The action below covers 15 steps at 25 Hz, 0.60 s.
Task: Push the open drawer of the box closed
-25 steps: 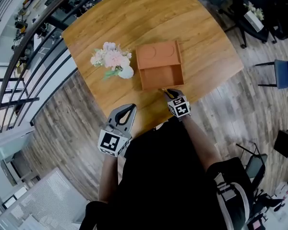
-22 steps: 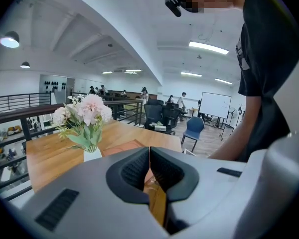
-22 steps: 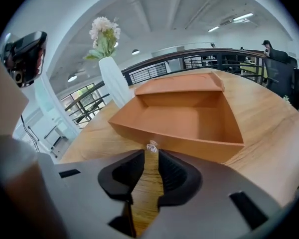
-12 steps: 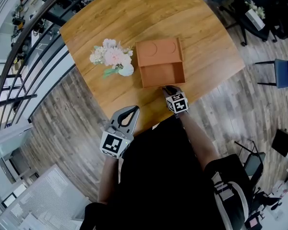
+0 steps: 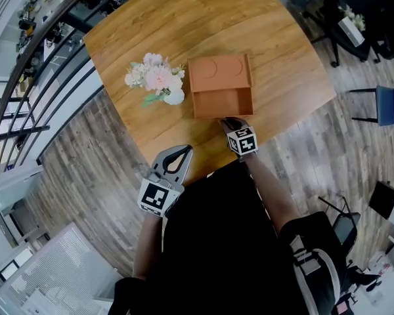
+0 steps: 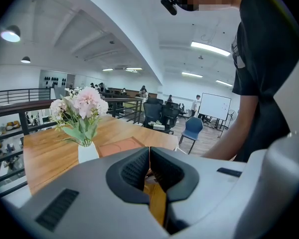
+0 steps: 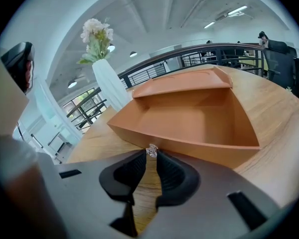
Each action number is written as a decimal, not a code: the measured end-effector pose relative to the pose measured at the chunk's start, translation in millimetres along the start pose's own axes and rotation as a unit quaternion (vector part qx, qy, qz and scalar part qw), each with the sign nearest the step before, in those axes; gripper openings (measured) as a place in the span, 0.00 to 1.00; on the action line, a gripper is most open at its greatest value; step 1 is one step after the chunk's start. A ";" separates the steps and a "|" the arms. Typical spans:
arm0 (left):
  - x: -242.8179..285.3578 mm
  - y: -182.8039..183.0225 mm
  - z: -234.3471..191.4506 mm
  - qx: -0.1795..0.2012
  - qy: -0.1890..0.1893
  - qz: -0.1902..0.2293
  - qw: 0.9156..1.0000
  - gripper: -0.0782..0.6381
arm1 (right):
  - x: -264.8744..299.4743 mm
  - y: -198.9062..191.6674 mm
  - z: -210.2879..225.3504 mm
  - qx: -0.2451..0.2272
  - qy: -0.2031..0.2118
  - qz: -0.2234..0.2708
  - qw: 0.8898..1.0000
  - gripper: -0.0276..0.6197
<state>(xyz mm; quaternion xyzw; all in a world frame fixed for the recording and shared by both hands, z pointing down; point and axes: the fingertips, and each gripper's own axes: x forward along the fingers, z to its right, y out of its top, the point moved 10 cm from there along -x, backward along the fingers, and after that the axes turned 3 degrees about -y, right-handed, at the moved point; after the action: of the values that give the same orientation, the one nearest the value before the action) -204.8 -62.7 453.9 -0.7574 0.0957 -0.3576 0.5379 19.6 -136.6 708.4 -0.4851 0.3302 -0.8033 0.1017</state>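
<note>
Drawer (image 5: 223, 102) stands open on the box's (image 5: 219, 73) near side, on the table (image 5: 184, 18). The right gripper (image 7: 151, 156), jaws just narrowed yet slightly apart, has the knob (image 7: 152, 150) at its tips. Best to push squarely and level. Left gripper (image 6: 149, 153) is pressed together, empty.

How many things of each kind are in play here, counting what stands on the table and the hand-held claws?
Box with open drawer: 1
Vase of flowers: 1
Claws: 2, the left claw apart from the box, the right claw with its jaws just closing further and the drawer knob at their tips
Total: 4
</note>
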 end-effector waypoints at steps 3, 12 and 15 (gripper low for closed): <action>1.5 -1.0 -0.5 -0.001 -0.001 0.012 1.000 0.14 | 0.1 2.6 -1.1 -0.004 0.003 -0.001 1.000 0.17; 1.6 1.5 0.7 -0.001 -0.006 -0.004 1.000 0.14 | 0.0 6.2 1.5 -0.009 0.005 -0.002 1.000 0.17; 1.2 0.9 0.7 -0.004 -0.005 -0.002 1.000 0.14 | 1.6 6.5 3.1 -0.010 0.005 -0.003 1.000 0.17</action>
<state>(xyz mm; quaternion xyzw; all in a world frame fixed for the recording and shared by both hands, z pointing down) -203.2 -63.2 453.5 -0.7613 0.0930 -0.3543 0.5350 20.4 -143.7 706.4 -0.4826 0.3372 -0.8029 0.0928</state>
